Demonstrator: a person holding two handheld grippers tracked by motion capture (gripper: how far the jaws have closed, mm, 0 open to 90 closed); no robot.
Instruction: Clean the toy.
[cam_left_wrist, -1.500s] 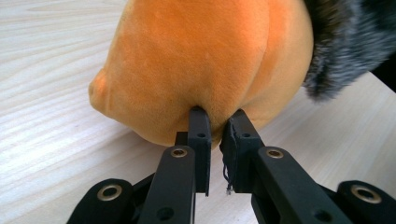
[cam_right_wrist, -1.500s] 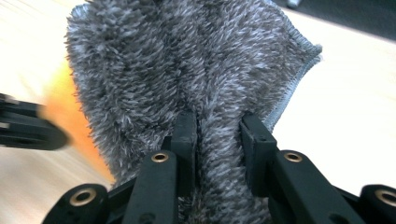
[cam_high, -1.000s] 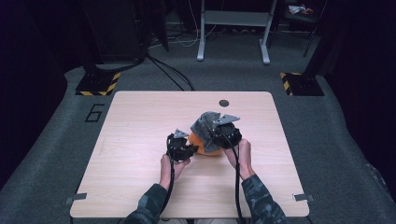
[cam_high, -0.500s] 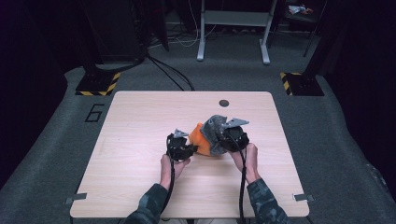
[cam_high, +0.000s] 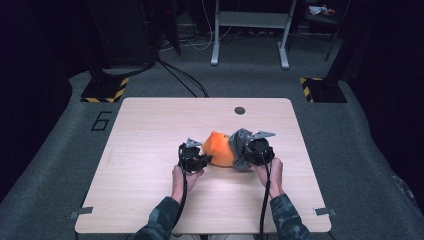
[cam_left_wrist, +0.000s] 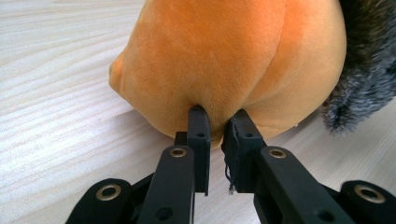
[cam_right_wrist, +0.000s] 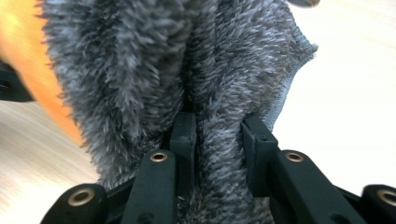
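Orange plush (cam_high: 218, 148) on desk (cam_high: 150, 130) — left gripper (cam_high: 196, 156) pinches its near fold; right gripper (cam_high: 250, 150), just beside — clamps grey fuzzy fabric (cam_high: 239, 141).

This is looking like a lab or test studio set up for recordings. A plain pale wooden table (cam_high: 150, 150) is standing alone on grey carpet (cam_high: 60, 165), with darkness closing in all round it. Beyond the table's far left corner a black stand base edged in yellow-and-black warning tape (cam_high: 106, 90) is sitting on the carpet, and a matching base (cam_high: 320, 89) is sitting beyond the far right corner. Cables (cam_high: 182, 80) are trailing across the floor behind the table towards a white metal frame (cam_high: 250, 30). A number six (cam_high: 101, 120) is marking the carpet just left of the table.
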